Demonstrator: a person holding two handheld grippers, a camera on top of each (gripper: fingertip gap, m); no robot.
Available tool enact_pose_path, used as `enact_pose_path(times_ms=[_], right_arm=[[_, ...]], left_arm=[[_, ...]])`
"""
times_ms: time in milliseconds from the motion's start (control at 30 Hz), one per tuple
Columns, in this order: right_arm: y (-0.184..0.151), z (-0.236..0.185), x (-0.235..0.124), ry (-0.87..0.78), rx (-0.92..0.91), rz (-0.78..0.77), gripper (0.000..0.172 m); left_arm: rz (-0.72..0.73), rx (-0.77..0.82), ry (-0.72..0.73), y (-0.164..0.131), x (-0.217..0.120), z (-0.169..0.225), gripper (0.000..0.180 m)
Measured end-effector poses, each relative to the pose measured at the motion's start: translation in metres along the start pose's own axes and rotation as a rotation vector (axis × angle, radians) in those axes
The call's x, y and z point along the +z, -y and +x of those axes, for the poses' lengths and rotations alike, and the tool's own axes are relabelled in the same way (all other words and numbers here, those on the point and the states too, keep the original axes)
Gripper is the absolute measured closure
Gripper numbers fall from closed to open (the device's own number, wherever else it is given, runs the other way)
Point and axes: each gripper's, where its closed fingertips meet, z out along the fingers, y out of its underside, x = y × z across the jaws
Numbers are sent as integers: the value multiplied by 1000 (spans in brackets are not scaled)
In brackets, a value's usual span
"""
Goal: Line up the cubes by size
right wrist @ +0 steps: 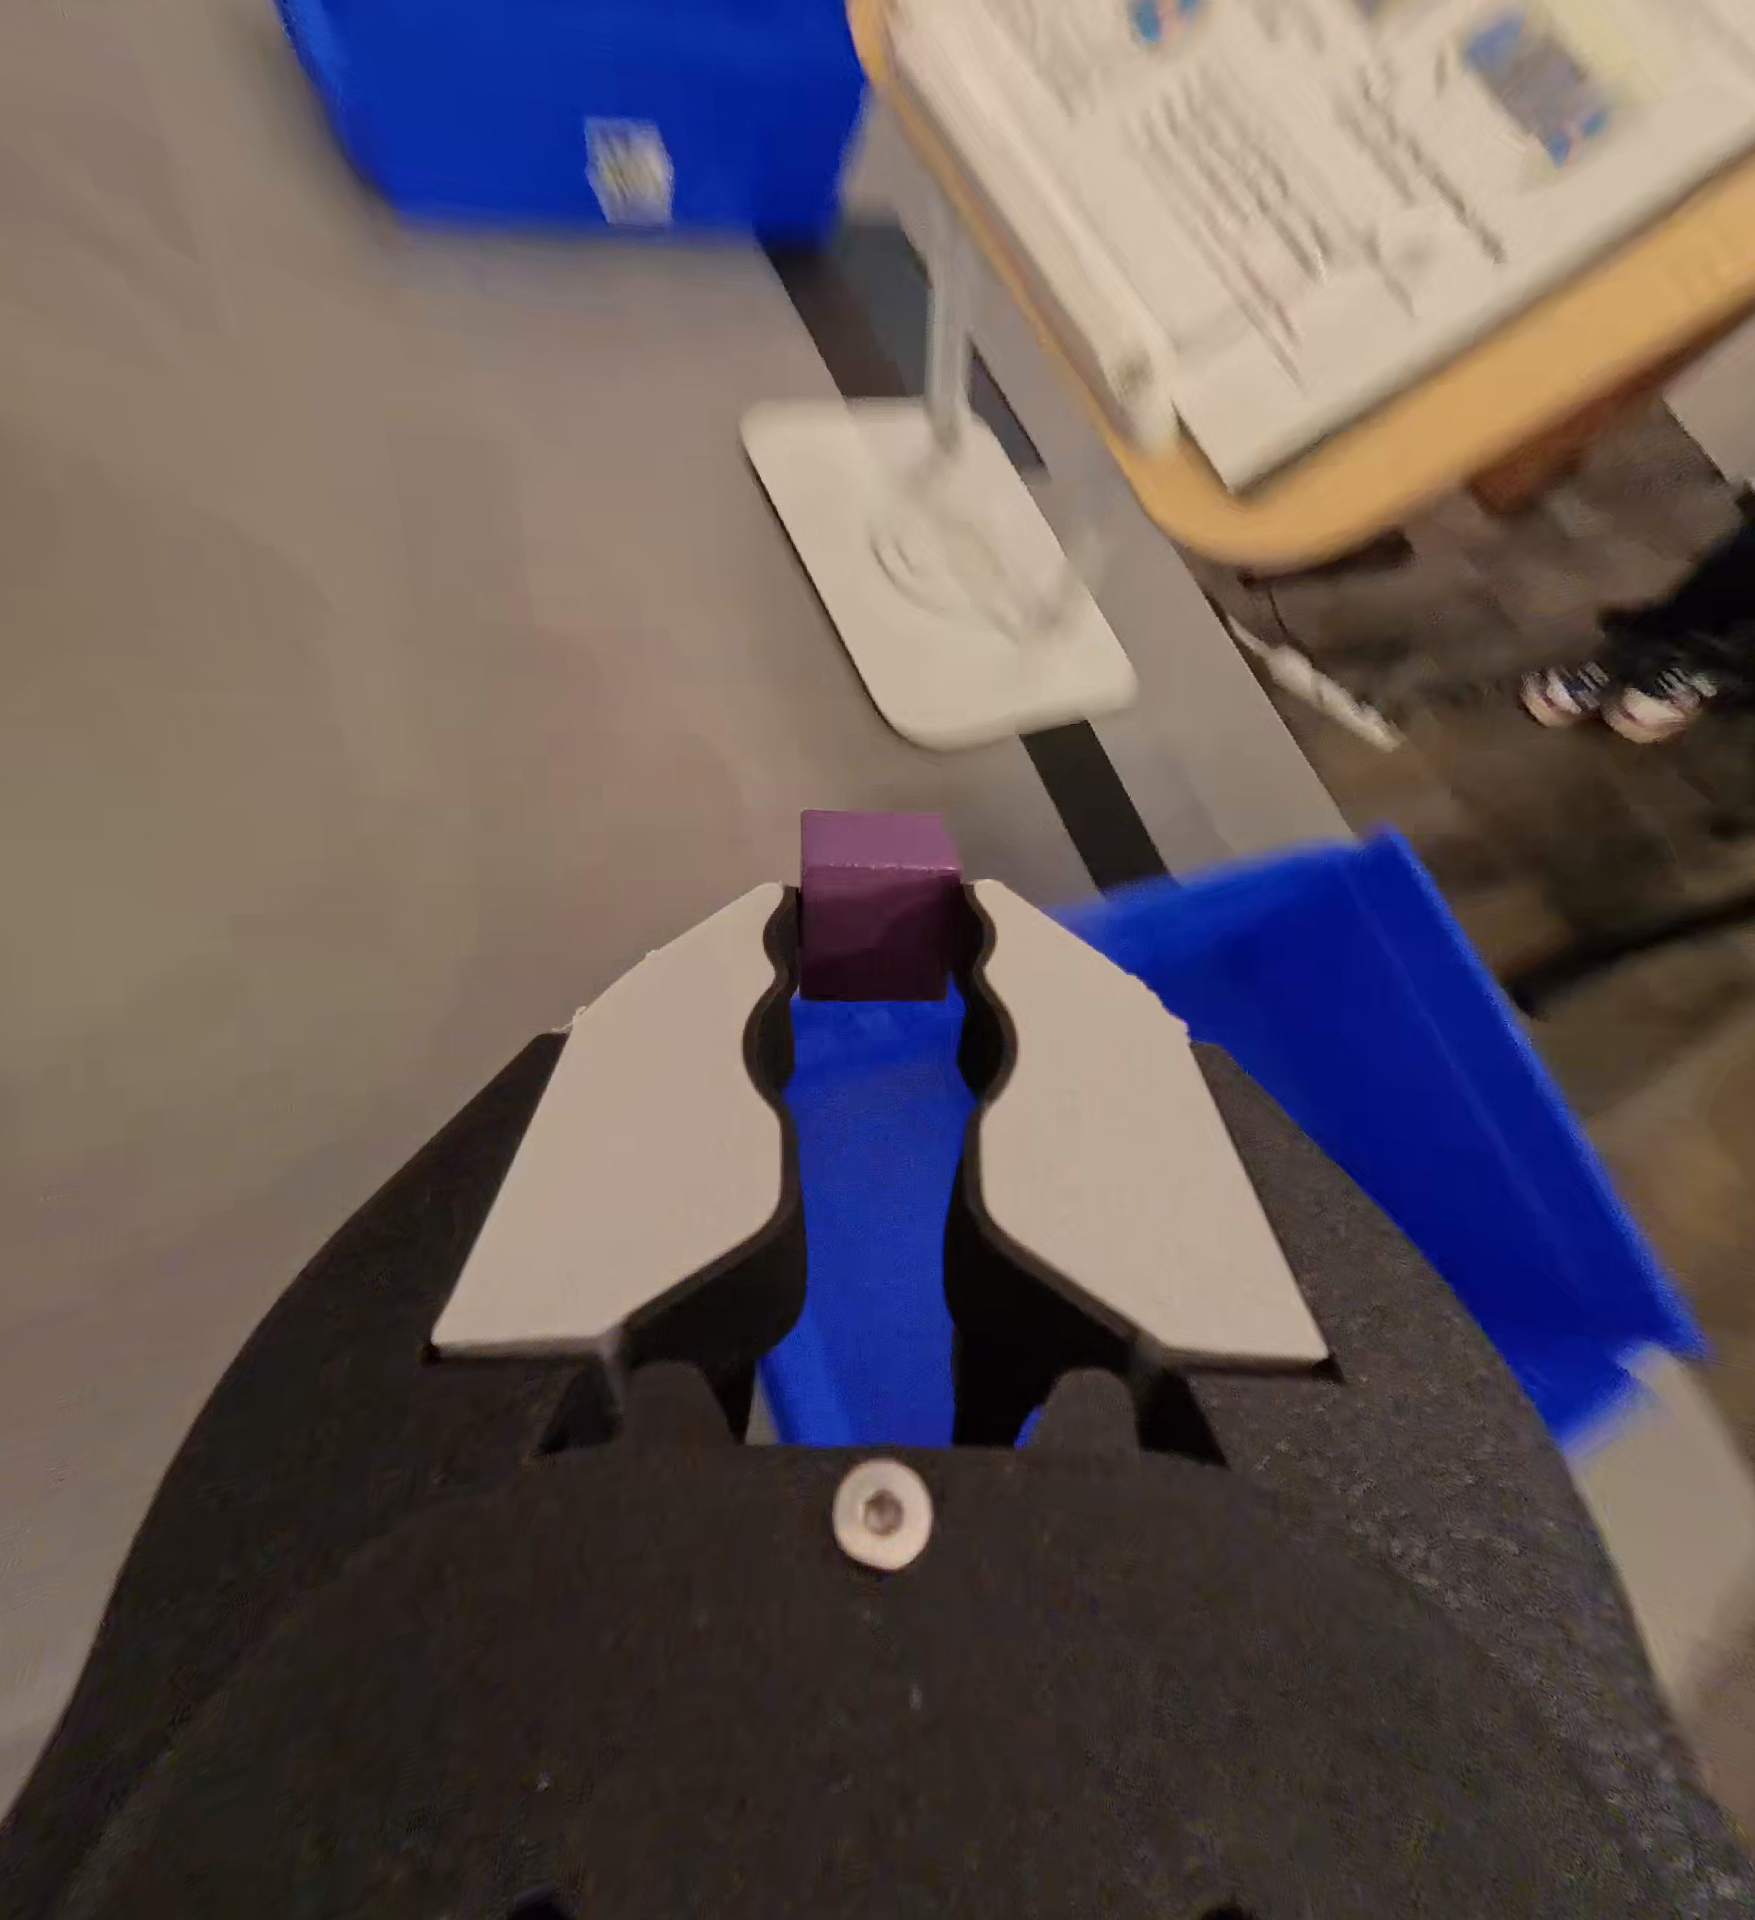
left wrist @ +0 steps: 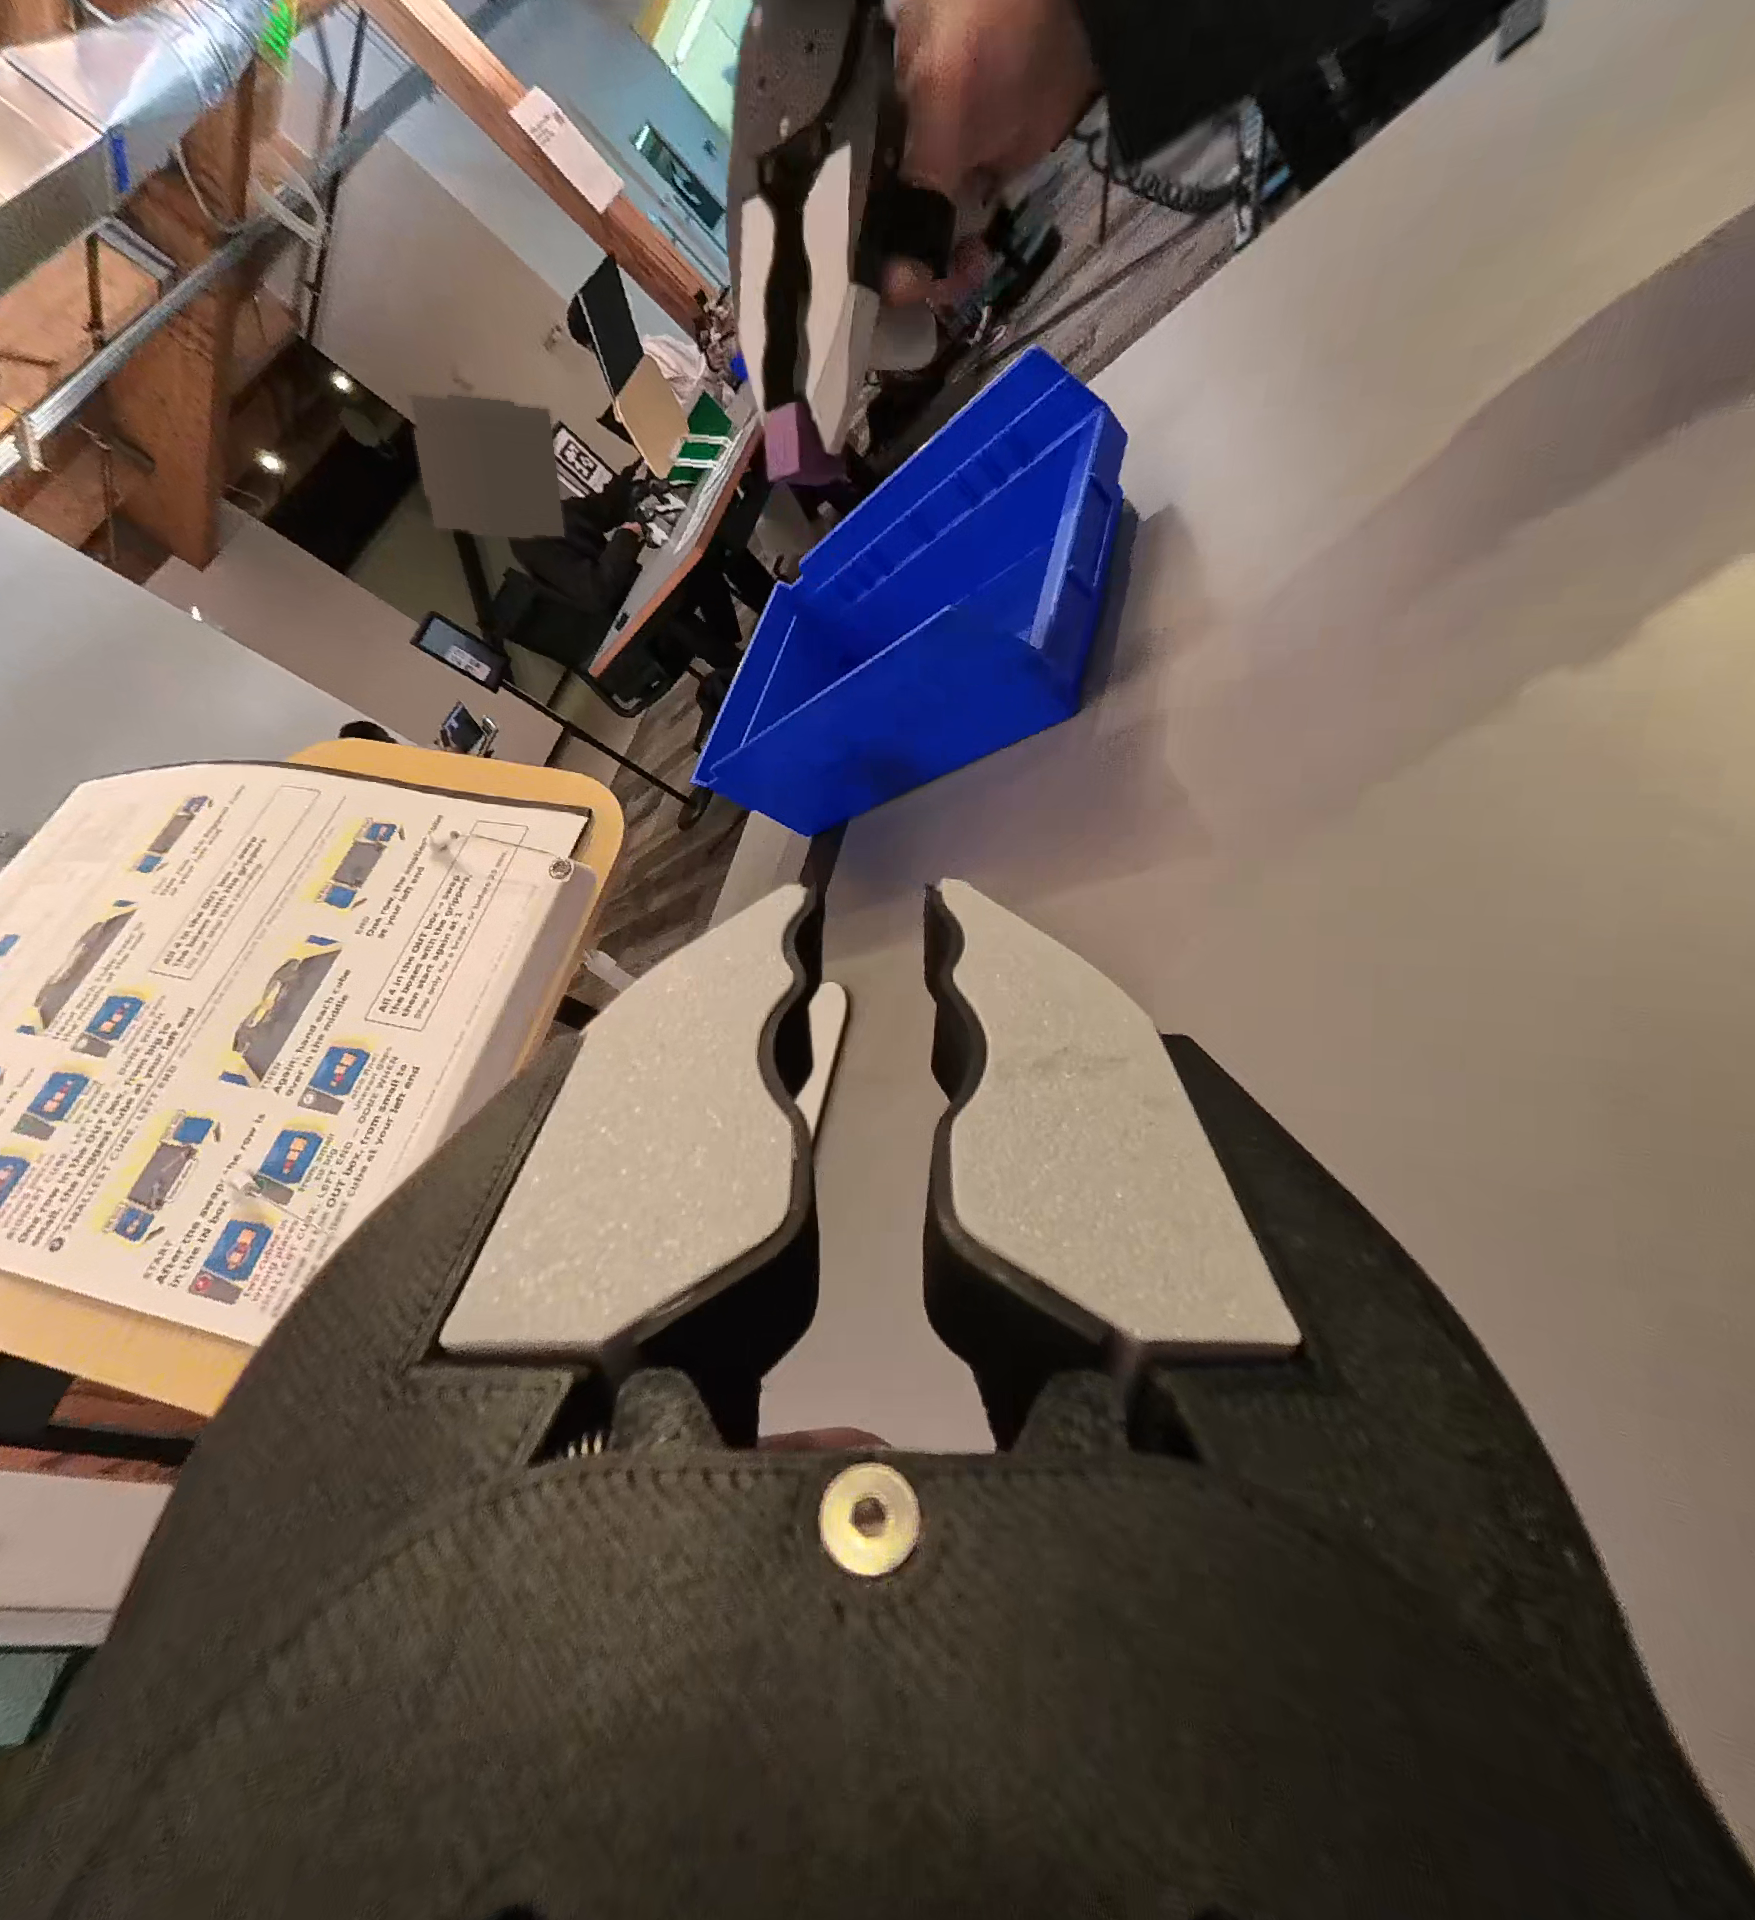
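Right gripper [right wrist: 878, 914], frame centre: pads clamp purple cube [right wrist: 878, 904] at the fingertips, over a blue bin [right wrist: 1424, 1039]. Small, rigid, likely light; smooth flat faces suit a square grip. Left gripper [left wrist: 873, 914]: narrow gap, nothing held.

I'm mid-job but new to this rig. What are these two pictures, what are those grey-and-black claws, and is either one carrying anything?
Each picture comes from a camera on a hand-held gripper, looking along its two fingers. The right gripper grips a purple cube at its tips, both fingers pressed on its sides, above a blue bin. The left gripper holds nothing; its fingers stand apart over the grey table. The left view also shows the right gripper with the cube, above another blue bin. A printed instruction sheet rests on a stand with a white base.
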Motion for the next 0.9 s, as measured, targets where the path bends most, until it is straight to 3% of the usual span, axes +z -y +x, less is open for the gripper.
enact_pose_path(times_ms=[133, 400, 667, 900], right_arm=[[-65, 55, -8, -48, -150, -313, 144], [-146, 103, 8, 66, -221, -655, 144], [-189, 111, 35, 200, -224, -818, 144], [-206, 111, 50, 263, -256, -905, 143]], left_arm=[[-13, -7, 1, -4, 0, -1, 163], [-35, -22, 3, -13, 1, -4, 164], [-48, -33, 4, -20, 2, -6, 165], [-58, -33, 0, -26, 3, -4, 165]])
